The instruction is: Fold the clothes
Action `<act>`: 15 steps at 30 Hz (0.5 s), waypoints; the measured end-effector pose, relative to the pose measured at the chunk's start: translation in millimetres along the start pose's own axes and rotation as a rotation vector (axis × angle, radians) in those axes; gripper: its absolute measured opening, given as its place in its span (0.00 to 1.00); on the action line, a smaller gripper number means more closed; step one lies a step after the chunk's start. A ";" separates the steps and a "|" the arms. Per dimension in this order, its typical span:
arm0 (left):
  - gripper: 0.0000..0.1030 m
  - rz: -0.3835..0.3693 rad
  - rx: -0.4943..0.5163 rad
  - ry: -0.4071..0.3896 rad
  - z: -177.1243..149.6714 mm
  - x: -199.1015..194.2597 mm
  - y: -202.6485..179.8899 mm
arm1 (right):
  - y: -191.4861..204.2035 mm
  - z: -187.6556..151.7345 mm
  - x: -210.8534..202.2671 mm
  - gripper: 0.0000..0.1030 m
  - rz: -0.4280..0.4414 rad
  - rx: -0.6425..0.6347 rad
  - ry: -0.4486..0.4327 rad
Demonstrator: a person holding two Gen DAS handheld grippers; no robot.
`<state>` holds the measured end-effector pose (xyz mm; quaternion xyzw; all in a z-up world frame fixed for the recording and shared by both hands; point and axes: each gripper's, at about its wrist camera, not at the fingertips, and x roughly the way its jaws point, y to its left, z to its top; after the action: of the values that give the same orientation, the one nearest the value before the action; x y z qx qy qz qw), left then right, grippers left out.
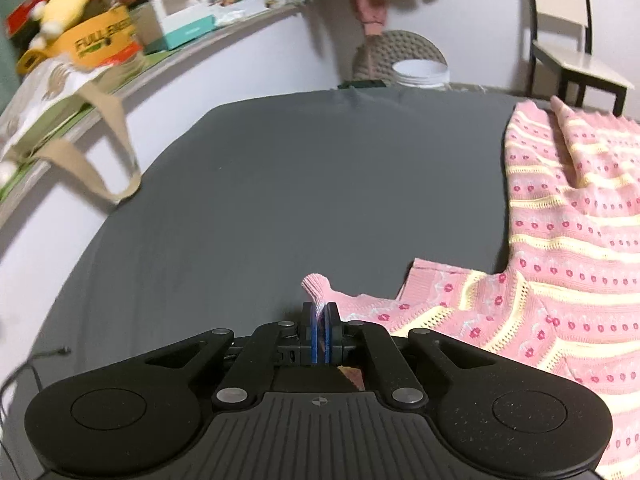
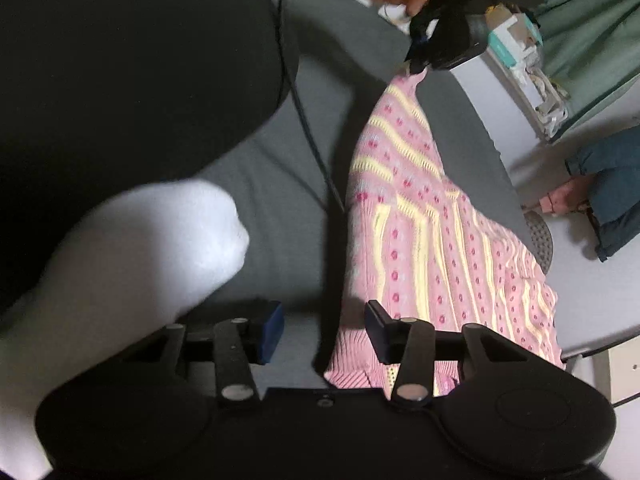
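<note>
the pink knitted sweater (image 1: 568, 248) with yellow stripes and small red dots lay spread over the grey bed sheet (image 1: 280, 184), mostly toward the right in the left wrist view. the left gripper (image 1: 320, 320) had its blue-padded fingers pressed together on a ribbed pink cuff (a little fold of it poked up above the pads), so the sleeve rose off the sheet. the right gripper (image 2: 324, 328) stood wide apart and held nothing, its right finger (image 2: 378, 330) just over the sweater's ribbed edge. a person's white sock (image 2: 132, 248) rested on the sheet beside it. a chair (image 1: 568, 40) stood beyond the bed.
</note>
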<state>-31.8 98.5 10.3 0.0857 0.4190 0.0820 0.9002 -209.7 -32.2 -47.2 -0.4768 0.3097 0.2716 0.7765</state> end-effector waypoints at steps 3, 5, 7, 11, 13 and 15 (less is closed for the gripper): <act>0.03 -0.011 0.037 0.013 13.9 6.8 -2.2 | -5.5 -3.9 -1.1 0.11 -0.027 0.004 -0.029; 0.03 -0.019 0.065 0.023 19.8 11.1 -3.8 | -10.1 -6.6 -3.3 0.09 -0.047 0.009 -0.056; 0.02 -0.023 0.089 0.028 23.8 14.4 -8.4 | -27.1 -7.3 -6.2 0.09 -0.059 0.081 -0.077; 0.02 -0.035 0.102 0.037 28.2 23.8 -12.9 | -93.8 -25.9 4.8 0.07 0.014 0.465 -0.026; 0.02 -0.038 0.103 0.046 26.8 29.3 -14.4 | -121.7 -44.1 17.7 0.07 0.048 0.639 0.014; 0.02 -0.043 0.106 0.057 23.4 35.3 -16.3 | -143.3 -64.4 28.6 0.07 0.097 0.803 0.046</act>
<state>9.8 88.4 -4.6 0.1221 0.4499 0.0427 0.8837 -102.3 -144.1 -9.1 -0.1263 0.4309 0.1547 0.8800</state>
